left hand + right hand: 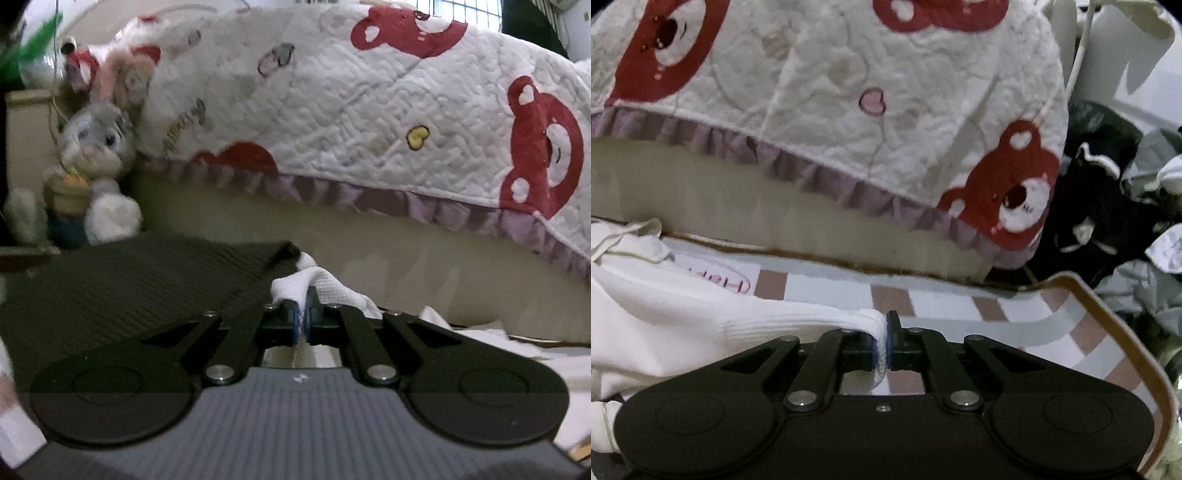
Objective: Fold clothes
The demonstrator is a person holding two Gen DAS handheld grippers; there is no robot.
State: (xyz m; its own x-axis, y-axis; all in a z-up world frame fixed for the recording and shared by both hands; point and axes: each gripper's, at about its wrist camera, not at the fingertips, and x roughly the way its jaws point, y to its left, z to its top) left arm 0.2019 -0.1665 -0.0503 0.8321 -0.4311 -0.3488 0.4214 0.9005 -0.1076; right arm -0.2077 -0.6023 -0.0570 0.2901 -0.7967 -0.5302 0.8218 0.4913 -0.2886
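White garment (683,325) lies low on a checked mat (1034,332) in front of a bed draped with a bear-print quilt (849,110) — its ribbed edge is pinched in the right gripper (886,345), jaws closed tight on the cloth. Another white fold is clamped in the left gripper (303,317), beside a dark knit piece (129,288), with a plush rabbit (92,155) further off.
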